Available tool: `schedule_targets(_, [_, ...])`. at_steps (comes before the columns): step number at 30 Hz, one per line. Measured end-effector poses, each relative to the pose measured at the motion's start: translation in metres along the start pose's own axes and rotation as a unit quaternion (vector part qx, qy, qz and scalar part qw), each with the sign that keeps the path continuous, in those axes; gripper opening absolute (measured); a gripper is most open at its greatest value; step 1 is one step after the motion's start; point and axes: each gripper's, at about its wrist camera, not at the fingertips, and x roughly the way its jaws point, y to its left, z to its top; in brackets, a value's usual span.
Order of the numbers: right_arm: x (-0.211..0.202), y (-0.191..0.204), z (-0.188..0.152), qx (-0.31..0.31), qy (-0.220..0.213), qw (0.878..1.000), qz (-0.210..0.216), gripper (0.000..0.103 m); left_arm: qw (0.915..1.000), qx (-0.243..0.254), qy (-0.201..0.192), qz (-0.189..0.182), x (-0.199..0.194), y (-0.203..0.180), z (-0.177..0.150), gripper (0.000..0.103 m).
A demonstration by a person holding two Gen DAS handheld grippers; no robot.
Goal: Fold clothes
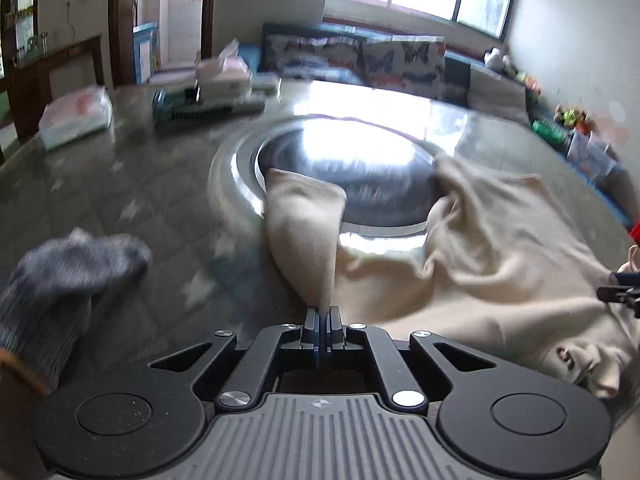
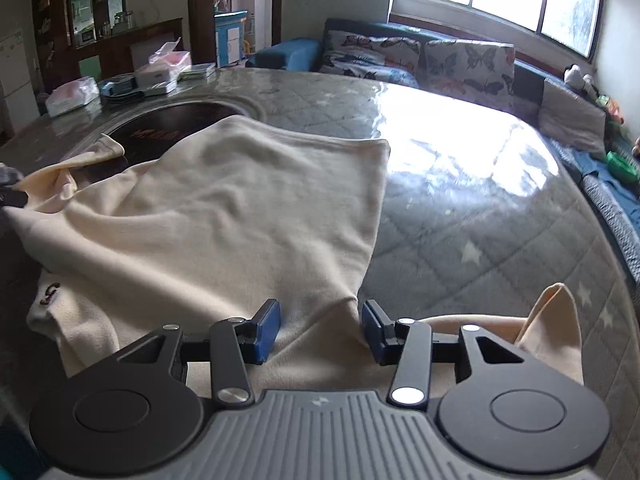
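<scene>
Item one: cream knit cotton garment (image 2: 224, 216), lying rumpled on the glossy grey quilted-pattern worktop (image 2: 460, 216), partly draped over the dark round inset plate with its steel ring (image 1: 360, 184) at the worktop's centre.

Item two: your left gripper (image 1: 323, 314), fingers clenched on a pinched fold of the cream garment; the cloth rises from them in a taut ridge toward a loose corner.

Item three: your right gripper (image 2: 320, 330), fingers spread apart, straddling the garment's near edge where a crease runs up between them, not yet gripping anything.

Item four: grey marled knit piece, probably a sock (image 1: 68, 280), blurred, lying apart at the left.

Item five: clutter at the far edge, including a white plastic-wrapped tissue pack (image 1: 76, 114); well clear of the work.

Handling note, as a judgement: the fold looks barely begun. Before you lift, close the right fingers squarely on the edge beneath them, so both sides carry evenly. Keep the two holds level and the cloth lightly tensioned; a lone left pull will likely drag the body askew and bunch it over the steel ring.
</scene>
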Motion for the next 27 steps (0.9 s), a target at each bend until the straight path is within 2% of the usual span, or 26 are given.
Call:
schedule_targets(2, [-0.004,0.003,0.000,-0.007,0.008,1.000,0.009,0.046,0.9999,0.012,0.002,-0.007,-0.003,0.000,0.000,0.009])
schedule_targets(4, [-0.007,0.002,0.005,-0.010,0.009,1.000,0.012,0.046,0.9994,0.033,-0.006,-0.004,-0.007,-0.007,0.006,0.009])
schedule_targets(5, [-0.008,0.001,0.008,-0.011,0.010,1.000,0.013,0.046,0.9991,0.040,-0.015,-0.003,-0.010,-0.010,0.011,0.012])
schedule_targets(8, [-0.008,-0.007,0.022,0.005,-0.003,1.000,0.012,0.046,0.9978,0.055,-0.035,-0.014,-0.011,-0.022,0.027,0.017])
schedule_targets(12, [0.004,-0.020,0.043,0.020,-0.025,0.999,-0.004,0.045,0.9947,0.083,-0.047,-0.038,0.006,-0.045,0.050,0.017])
schedule_targets(15, [0.017,-0.031,0.060,0.035,-0.039,0.999,-0.011,0.045,0.9929,0.104,-0.035,-0.045,0.036,-0.063,0.062,0.017])
schedule_targets(22, [0.057,-0.053,0.092,0.071,-0.041,0.996,-0.023,0.043,0.9880,0.142,0.009,-0.060,0.107,-0.094,0.081,0.017])
schedule_targets(27, [0.085,-0.065,0.105,0.093,-0.036,0.995,-0.025,0.039,0.9855,0.150,0.004,-0.078,0.118,-0.097,0.086,0.022])
